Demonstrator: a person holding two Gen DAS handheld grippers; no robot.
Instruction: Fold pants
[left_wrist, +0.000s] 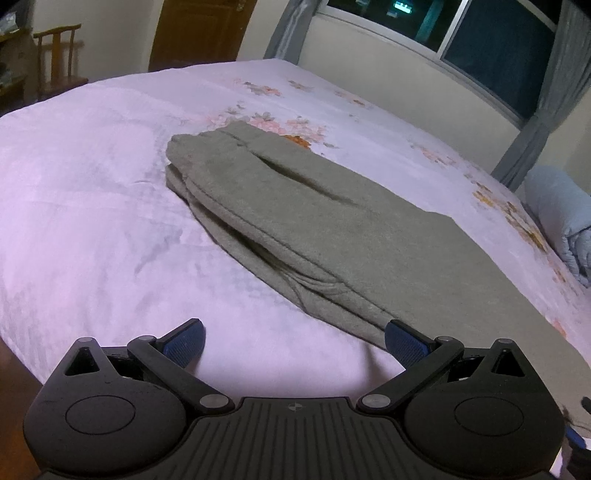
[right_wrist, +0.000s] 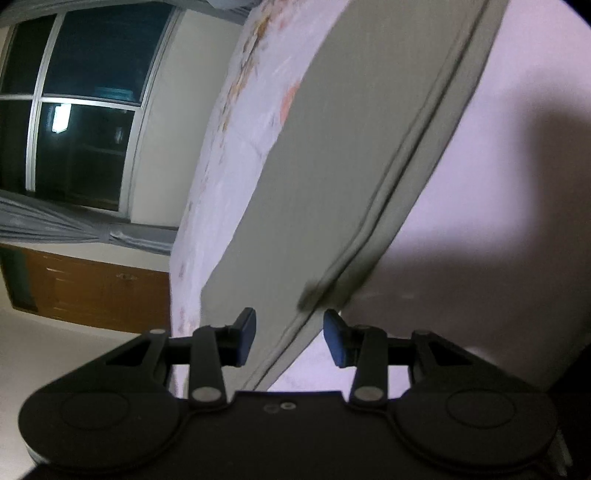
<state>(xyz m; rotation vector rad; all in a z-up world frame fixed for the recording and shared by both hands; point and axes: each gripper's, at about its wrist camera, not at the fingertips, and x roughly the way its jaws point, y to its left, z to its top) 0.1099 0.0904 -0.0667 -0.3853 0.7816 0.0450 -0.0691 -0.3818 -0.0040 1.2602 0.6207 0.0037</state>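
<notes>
The pants (left_wrist: 314, 221) lie flat on the bed (left_wrist: 92, 184), already doubled lengthwise into one long grey strip. The strip runs from the near edge of the bed, by the grippers, slantwise toward the far side with the window, and the waistband end looks to be the far one. The layers sit fairly square, though the lower edge gapes a little along the left side.

The step in hand is probably the next fold, bringing one end of the strip over the other. To do it well, each gripper should bite through all layers at a corner of the same end. Both should lift only enough to clear the cloth below, carry level together, and lay the edge down flush so no layer slides or bunches. The gaping side wants a deep bite, or the under layer will be left behind.

The left gripper (left_wrist: 293, 341) is spread wide and holds nothing. It tilts down at the bed's near edge, with its right pad (left_wrist: 404, 341) just at the strip's near corner. The right gripper (right_wrist: 289, 341) is rolled onto its side and partly parted, with the pants' seamed edge (right_wrist: 295, 332) between its pads. The view is blurred, so whether either pad touches the cloth is unclear. It seems not to be pinching.
</notes>
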